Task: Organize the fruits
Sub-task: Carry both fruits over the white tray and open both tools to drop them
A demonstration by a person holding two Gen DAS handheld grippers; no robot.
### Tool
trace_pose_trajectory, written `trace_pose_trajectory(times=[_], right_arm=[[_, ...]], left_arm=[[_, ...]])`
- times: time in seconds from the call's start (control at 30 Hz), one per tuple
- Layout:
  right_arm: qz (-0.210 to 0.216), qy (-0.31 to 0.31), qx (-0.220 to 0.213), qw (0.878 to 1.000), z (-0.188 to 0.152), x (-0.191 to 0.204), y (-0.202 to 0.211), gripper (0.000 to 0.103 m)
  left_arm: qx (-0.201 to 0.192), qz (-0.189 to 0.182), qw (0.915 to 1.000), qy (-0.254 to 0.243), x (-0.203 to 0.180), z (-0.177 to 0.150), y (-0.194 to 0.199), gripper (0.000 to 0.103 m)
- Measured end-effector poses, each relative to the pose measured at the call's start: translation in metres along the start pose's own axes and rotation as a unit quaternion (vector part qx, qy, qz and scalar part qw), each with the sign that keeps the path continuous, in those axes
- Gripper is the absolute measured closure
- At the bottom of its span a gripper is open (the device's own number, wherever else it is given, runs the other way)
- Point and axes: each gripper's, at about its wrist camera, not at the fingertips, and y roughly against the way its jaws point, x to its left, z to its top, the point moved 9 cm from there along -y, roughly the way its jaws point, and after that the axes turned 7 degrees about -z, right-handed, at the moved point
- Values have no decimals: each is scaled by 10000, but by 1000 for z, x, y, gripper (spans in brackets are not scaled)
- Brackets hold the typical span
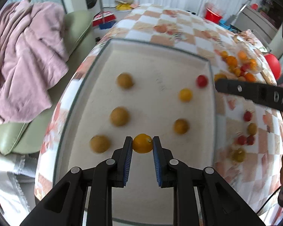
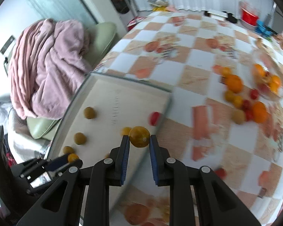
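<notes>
My left gripper (image 1: 142, 141) is shut on a small yellow-orange fruit (image 1: 142, 143), held low over the white tray (image 1: 152, 60). On the tray lie three brown-yellow fruits (image 1: 119, 116) in a left column, two yellow ones (image 1: 185, 94) and a red tomato (image 1: 201, 81) on the right. My right gripper (image 2: 139, 138) is shut on a brownish-yellow fruit (image 2: 139, 136) above the tray's right edge (image 2: 166, 101). A finger of the right gripper shows in the left wrist view (image 1: 254, 92). The left gripper shows in the right wrist view (image 2: 66, 161).
A pile of oranges, yellow fruits and tomatoes (image 2: 243, 98) lies on the checkered tablecloth (image 2: 179, 37) to the right of the tray. Loose fruits (image 1: 245, 131) lie nearer. A green chair with a pink blanket (image 1: 24, 56) stands to the left.
</notes>
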Motion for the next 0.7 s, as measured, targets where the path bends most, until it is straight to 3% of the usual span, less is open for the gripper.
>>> trace_pose_trajectory(times=[0.27, 0.7], right_arm=[[41, 630, 341, 9974, 3, 50, -37, 80], [-127, 961, 876, 9914, -5, 63, -75, 78]], left_arm=[[69, 161, 9998, 82, 21, -18, -12, 80], [200, 253, 9994, -98, 23, -26, -19, 77]])
